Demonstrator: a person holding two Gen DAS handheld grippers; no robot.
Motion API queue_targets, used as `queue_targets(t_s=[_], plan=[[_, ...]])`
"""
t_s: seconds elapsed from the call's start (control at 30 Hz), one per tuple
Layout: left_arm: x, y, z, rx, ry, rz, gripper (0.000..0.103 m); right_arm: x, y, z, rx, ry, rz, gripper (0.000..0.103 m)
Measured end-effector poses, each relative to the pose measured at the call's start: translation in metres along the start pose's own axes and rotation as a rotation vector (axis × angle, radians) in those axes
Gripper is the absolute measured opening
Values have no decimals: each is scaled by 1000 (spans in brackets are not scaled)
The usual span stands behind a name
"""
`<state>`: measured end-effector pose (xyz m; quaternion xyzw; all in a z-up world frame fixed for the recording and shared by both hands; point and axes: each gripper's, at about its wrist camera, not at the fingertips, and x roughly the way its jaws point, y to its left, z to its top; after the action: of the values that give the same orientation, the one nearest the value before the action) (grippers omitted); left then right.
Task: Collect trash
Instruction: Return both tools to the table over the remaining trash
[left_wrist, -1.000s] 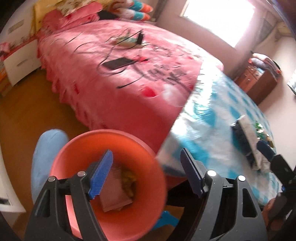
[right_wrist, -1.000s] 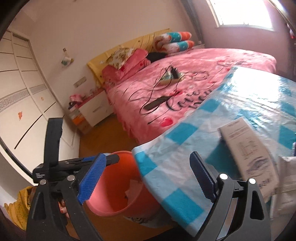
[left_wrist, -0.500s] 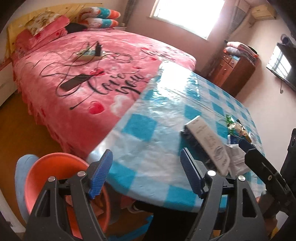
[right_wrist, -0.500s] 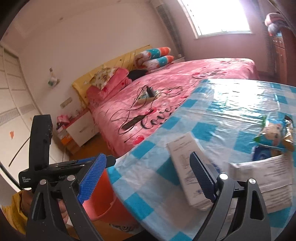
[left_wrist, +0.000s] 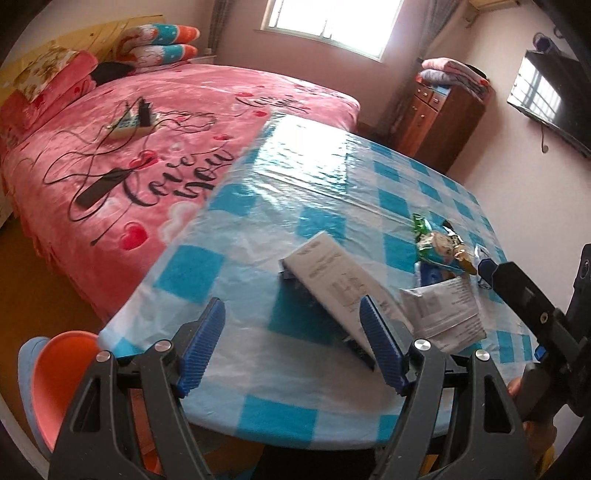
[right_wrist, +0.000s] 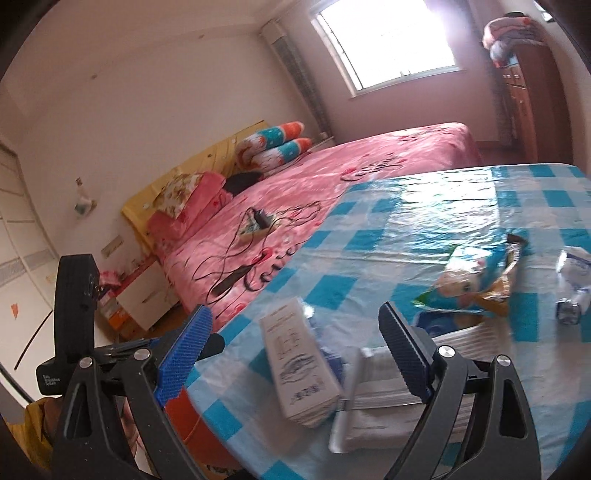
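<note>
Grippers, left (left_wrist: 291, 347) and right (right_wrist: 295, 350), hover wide apart and empty above the checked table (left_wrist: 317, 206); the orange bin (left_wrist: 51, 376) waits below its near edge. Uncollected beyond: flattened carton (left_wrist: 332, 273), paper packet (left_wrist: 443, 306), snack wrapper (left_wrist: 439, 247).

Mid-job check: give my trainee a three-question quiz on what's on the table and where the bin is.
1. True or false: the left gripper is holding a piece of trash.
2. Which lies farthest across the table? A) white box B) snack bag C) white pouch
3. Fill in: the orange bin stands on the ____, beside the table's near edge.

Key: 1 false, jaws open and empty; 2 B; 3 floor.
</note>
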<state>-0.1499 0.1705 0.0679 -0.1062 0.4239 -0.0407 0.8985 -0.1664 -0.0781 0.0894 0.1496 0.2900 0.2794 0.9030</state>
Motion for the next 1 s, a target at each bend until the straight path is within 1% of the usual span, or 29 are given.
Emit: queue_targets(t_s=[0.4, 0.7, 0.83, 1.0], plan=[[20, -55, 9, 92, 25, -28, 76, -35, -58, 12, 108, -75, -56, 91], [36, -97, 12, 164, 43, -54, 76, -60, -106, 18, 203, -130, -117, 91], [44, -120, 14, 211, 47, -84, 76, -73, -129, 20, 252, -156, -170, 91], [53, -158, 20, 316, 43, -137, 76, -83, -161, 22, 307, -148, -258, 91]])
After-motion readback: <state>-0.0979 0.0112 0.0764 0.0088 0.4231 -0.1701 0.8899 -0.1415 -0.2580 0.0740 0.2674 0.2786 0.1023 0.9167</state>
